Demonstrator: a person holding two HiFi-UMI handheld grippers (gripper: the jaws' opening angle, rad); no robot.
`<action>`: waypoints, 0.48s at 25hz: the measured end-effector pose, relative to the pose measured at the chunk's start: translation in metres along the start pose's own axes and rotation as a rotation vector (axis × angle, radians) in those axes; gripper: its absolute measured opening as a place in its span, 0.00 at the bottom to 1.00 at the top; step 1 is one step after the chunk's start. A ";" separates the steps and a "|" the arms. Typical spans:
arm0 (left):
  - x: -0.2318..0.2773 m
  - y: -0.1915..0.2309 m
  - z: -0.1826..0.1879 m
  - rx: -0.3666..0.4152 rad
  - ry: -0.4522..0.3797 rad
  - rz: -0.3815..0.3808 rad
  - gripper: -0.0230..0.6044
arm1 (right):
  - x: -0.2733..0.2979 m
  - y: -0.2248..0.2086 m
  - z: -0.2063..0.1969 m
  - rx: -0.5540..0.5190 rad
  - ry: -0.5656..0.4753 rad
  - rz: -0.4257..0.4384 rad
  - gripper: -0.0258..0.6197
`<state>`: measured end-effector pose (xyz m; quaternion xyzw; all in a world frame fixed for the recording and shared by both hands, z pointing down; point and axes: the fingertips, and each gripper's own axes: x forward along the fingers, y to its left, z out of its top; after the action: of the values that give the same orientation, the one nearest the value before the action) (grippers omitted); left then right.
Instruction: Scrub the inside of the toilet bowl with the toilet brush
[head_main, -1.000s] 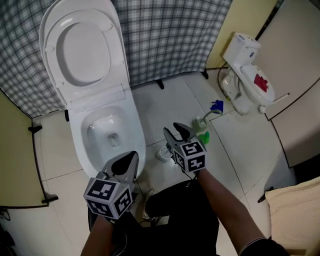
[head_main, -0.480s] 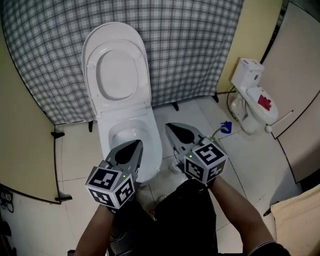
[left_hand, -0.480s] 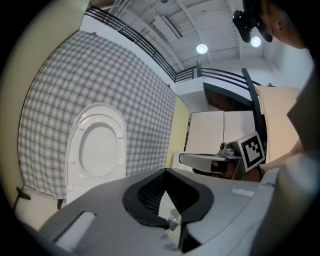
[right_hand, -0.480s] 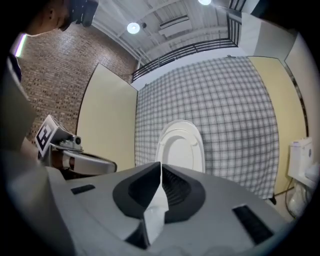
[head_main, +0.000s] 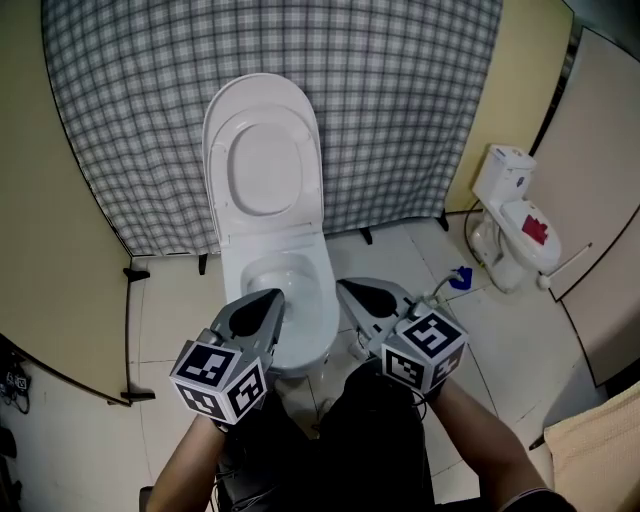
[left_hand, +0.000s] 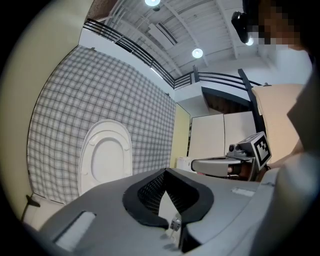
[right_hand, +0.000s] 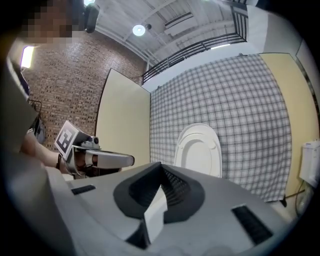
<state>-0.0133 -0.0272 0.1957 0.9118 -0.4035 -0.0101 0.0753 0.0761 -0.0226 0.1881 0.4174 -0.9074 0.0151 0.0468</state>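
Left tongs (head_main: 271, 299) and right tongs (head_main: 346, 289) rose, toilet bowl (head_main: 318, 300) between them.

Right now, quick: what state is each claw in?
Left claw: closed, holding nothing.
Right claw: has just closed shut, nothing between its jaws.

Head view: high, steeply downward. Gripper views: level, along own jaws. All three share the raised toilet lid (head_main: 262, 160) beyond the jaws.
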 end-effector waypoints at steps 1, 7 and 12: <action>-0.001 -0.001 0.002 -0.007 -0.003 0.003 0.05 | -0.001 0.003 0.003 0.009 -0.003 0.010 0.06; -0.013 -0.008 0.018 -0.015 -0.027 0.009 0.05 | -0.002 0.027 0.017 0.041 -0.026 0.061 0.06; -0.024 -0.008 0.037 0.003 -0.038 0.028 0.05 | 0.005 0.046 0.034 0.023 -0.034 0.110 0.06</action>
<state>-0.0265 -0.0093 0.1568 0.9058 -0.4175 -0.0260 0.0664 0.0352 0.0015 0.1548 0.3678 -0.9293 0.0209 0.0259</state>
